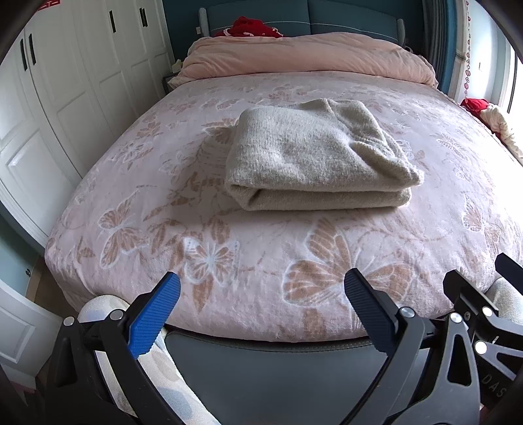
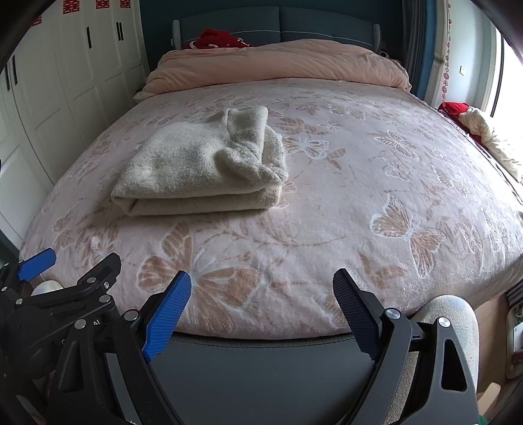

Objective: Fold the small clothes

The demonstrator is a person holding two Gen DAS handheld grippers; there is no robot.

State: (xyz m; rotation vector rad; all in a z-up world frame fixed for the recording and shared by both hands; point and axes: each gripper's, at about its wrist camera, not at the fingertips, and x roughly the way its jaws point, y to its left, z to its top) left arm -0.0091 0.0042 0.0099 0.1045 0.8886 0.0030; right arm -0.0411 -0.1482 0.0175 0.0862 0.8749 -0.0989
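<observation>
A beige knitted sweater [image 1: 313, 157] lies folded into a thick rectangle on the pink butterfly-patterned bed cover [image 1: 163, 202]. It also shows in the right wrist view [image 2: 199, 166], left of centre. My left gripper [image 1: 261, 287] is open and empty at the foot of the bed, well short of the sweater. My right gripper [image 2: 261, 287] is open and empty, also at the bed's foot edge, to the right of the left one. Part of the right gripper [image 1: 474, 294] shows at the right of the left wrist view. The left gripper [image 2: 65, 281] shows at the left of the right wrist view.
A rolled pink duvet [image 1: 310, 55] lies across the head of the bed with a red item [image 1: 251, 27] behind it. White wardrobe doors [image 1: 65, 98] stand along the left. Red and cream cloth [image 2: 480, 127] lies at the bed's right edge by the window.
</observation>
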